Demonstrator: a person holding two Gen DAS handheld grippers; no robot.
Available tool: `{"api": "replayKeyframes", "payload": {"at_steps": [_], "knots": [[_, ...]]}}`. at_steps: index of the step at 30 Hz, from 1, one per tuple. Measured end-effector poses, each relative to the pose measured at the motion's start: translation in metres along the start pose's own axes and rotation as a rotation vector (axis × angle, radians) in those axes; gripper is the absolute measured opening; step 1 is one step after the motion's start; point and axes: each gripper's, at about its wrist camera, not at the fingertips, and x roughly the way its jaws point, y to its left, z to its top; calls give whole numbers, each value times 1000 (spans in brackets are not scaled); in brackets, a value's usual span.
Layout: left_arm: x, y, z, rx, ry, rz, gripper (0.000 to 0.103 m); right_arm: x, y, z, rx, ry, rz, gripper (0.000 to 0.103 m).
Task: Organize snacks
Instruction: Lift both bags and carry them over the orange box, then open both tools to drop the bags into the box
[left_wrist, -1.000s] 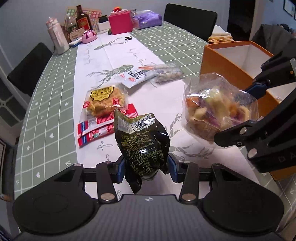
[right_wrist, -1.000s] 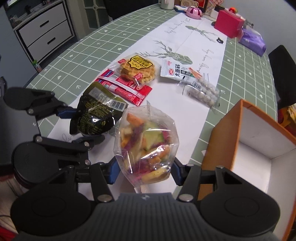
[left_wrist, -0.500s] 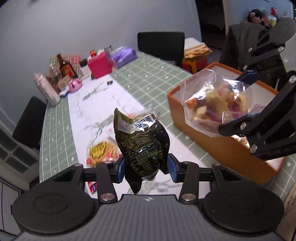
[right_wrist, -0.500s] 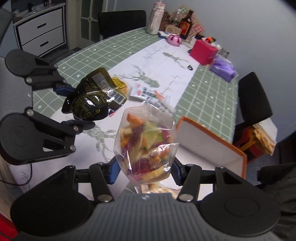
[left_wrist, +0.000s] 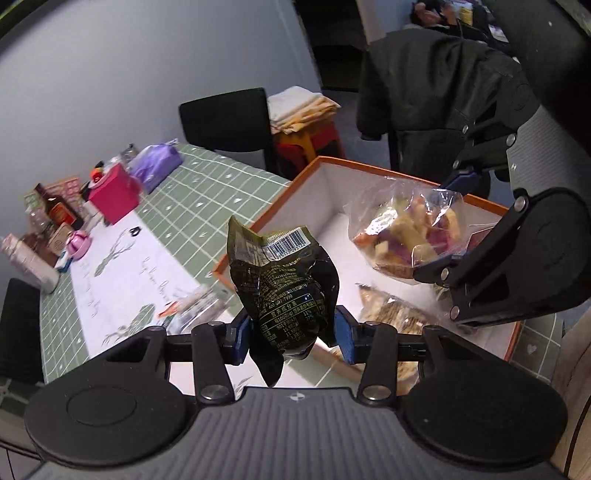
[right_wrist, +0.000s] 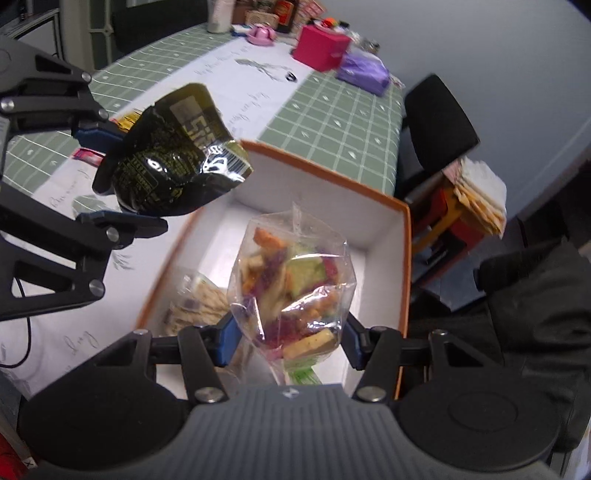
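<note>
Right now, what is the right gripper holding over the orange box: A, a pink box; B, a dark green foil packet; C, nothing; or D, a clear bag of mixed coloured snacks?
D: the right gripper has its jaws closed on the clear bag of mixed coloured snacks above the orange box; the dark packet is in the left gripper.

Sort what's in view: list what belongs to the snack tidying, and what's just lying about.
Job:
dark packet, in left hand-held gripper
clear bag, in right hand-held gripper
orange box
crackers in box

Lying about:
pink box
purple pack
bottle
chair
</note>
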Motion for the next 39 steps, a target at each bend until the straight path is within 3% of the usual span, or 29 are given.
{"api": "replayKeyframes", "payload": {"at_steps": [13,25,31,33,35,37,39], "knots": [[73,-25,13,125,108,-26,52,53,-22,-15,38,56,42,51],[108,-32,4,181,187,-48,52,85,-39,-22,106,88,103,51],[114,-29,-1,174,192,-58,58,86,-37,-21,95,78,122,54],[114,-29,-2,179,188,-54,66,85,-37,-21,95,77,131,54],[114,-30,-3,193,190,-61,68,84,-38,-22,109,75,151,56],[112,-32,-4,208,185,-66,71,82,-39,-22,119,68,174,68],[109,-32,-5,213,183,-81,72,79,-39,-22,114,61,182,73]]}}
